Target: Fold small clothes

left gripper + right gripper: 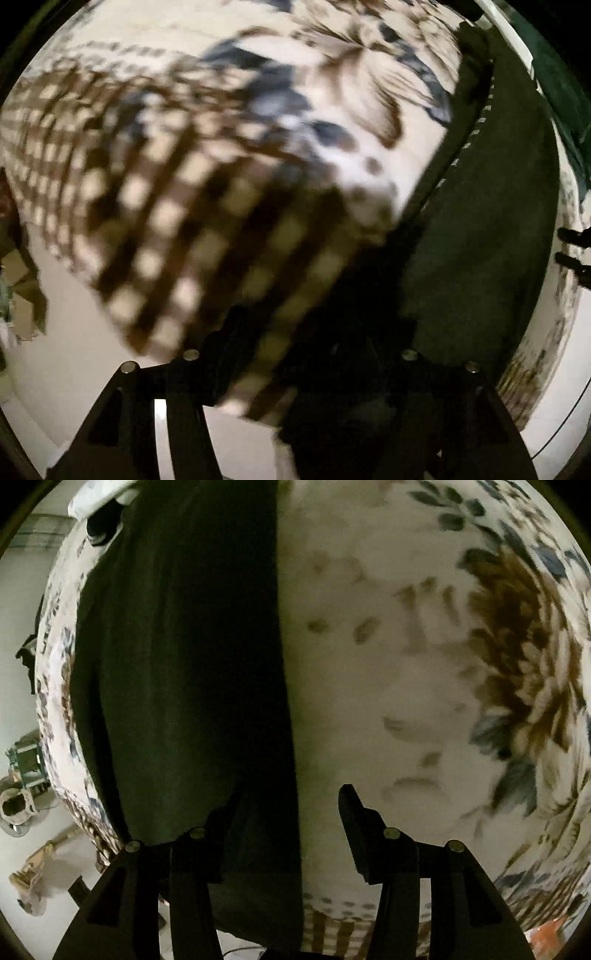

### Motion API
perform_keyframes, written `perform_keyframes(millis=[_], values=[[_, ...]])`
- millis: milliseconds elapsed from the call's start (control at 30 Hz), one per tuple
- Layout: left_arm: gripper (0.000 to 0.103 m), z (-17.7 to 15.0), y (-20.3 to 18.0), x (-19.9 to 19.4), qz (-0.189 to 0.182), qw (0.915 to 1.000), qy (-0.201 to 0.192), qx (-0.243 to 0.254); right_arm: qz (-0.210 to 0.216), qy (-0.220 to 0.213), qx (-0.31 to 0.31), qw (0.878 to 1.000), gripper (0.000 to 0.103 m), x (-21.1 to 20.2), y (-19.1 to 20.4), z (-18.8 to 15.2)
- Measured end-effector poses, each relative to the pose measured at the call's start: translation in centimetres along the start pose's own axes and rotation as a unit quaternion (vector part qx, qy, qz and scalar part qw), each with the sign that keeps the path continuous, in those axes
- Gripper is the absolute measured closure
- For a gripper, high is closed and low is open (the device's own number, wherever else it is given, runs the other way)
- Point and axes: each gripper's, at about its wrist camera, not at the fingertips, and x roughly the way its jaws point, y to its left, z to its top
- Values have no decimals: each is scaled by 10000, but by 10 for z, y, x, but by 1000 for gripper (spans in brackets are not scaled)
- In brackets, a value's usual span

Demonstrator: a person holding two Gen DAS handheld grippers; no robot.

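Floral sheet is filling the left wrist view, cream with brown and blue blooms and a brown check band, and all of it is smearing with motion. We are seeing the dark garment lying along the right of that check band, its edge marked by a row of pale stitches. Our left gripper is pointing at the garment's near end, but dark cloth is covering the tips, so we cannot tell whether the jaws are apart or clamped on fabric. At far right of the garment we are glimpsing two black prongs, likely the other tool. White floor is showing left of the check band.

From the right wrist, we are looking down the garment as a long dark strip, with the sheet running along its right edge. Our right gripper is standing with its jaws apart: the left finger is lying against the garment's near hem, the right finger over bare sheet beside it. Left of the garment the sheet is dropping away to floor with scattered clutter.

We judge we are taking hold of the near hem to fold it. To do it well we should be pinching only the garment, not the sheet, and carrying both corners evenly. Room is lying open to the right of the garment; the bed's left edge is close.
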Motion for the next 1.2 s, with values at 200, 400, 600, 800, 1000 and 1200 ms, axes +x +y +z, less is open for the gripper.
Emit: perform_keyframes(millis=[200,400,600,800,1000,1200], values=[[47,3,5,-19,308,9995,18,105,152,-52,-53,9999,51,-11,0,-11],[47,27,-42,-36,-277,9977,-207,579,403,130,-89,9991,51,6,6,-42],[47,79,-91,-25,-357,9919,-628,1043,293,237,-247,9990,51,39,18,-57],[45,113,-52,9,-340,9976,-309,519,95,224,-275,9993,51,50,6,-61],[47,78,-18,-10,146,9985,-94,516,264,442,-75,9986,51,49,-8,-78],[47,9,-3,1,56,9967,546,601,469,923,-84,9946,51,61,-9,-121]])
